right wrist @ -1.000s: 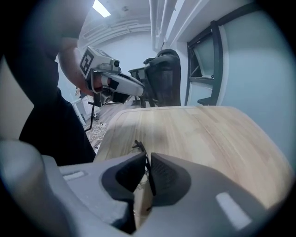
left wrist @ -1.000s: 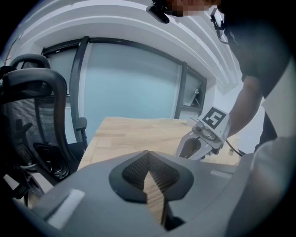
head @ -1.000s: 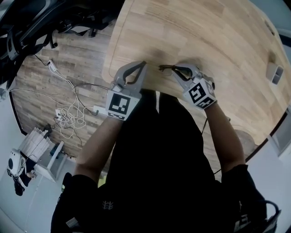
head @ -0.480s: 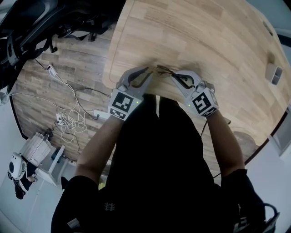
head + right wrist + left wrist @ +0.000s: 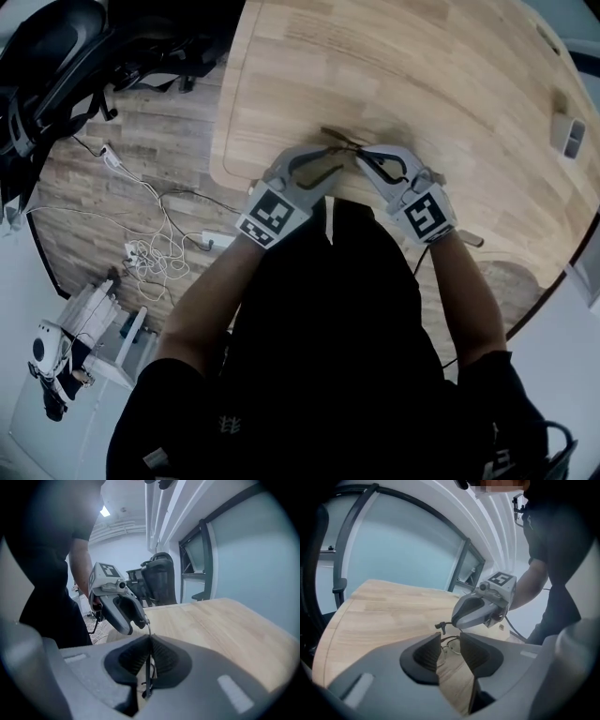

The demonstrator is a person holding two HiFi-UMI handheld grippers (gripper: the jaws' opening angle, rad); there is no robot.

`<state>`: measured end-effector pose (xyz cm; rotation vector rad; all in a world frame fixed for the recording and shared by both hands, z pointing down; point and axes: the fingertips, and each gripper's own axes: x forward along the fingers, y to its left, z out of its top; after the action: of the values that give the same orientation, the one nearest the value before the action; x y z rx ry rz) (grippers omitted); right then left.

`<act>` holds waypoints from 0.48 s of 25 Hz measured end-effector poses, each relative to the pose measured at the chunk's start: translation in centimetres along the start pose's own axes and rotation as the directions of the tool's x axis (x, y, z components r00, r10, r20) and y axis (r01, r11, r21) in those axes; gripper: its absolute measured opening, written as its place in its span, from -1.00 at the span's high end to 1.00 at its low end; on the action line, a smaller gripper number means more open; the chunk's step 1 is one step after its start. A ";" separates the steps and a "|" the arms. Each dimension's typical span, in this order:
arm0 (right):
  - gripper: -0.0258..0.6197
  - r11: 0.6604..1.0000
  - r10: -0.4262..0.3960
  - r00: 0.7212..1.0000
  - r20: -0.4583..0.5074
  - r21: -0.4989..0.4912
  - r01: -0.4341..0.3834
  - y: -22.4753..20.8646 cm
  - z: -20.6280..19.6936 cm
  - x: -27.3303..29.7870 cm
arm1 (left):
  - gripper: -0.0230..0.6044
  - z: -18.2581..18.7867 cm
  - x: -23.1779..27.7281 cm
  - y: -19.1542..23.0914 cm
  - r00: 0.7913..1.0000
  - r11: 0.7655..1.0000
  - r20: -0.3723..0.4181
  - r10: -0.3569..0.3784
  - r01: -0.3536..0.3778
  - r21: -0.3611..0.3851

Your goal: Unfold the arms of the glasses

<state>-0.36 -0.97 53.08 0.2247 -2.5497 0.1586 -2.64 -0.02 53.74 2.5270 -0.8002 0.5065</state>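
Glasses (image 5: 339, 142) are over the near edge of the table (image 5: 422, 75), held by a thin frame part in the closed jaws of the right gripper (image 5: 361, 155). The left gripper (image 5: 330, 161) has just been opening; its jaws stand wide, the lenses just beyond them, untouched. It seems ready to take an arm; no container is involved.
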 end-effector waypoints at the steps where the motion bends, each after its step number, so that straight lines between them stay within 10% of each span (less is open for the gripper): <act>1: 0.87 1.000 -0.002 1.000 0.011 0.004 0.002 0.0 0.0 0.1 | 0.49 0.3 0.1 -0.2 1.000 1.000 0.004 -0.006 0.006 0.003; 12: 0.87 0.999 -0.033 0.999 0.043 0.013 0.032 0.0 -0.1 -0.9 | 0.49 1.4 0.6 0.2 1.000 1.000 0.020 0.011 -0.011 -0.023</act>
<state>0.45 -0.82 52.62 0.2770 -2.5865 0.1589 -1.97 -1.16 52.86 2.5120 -0.8230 0.4735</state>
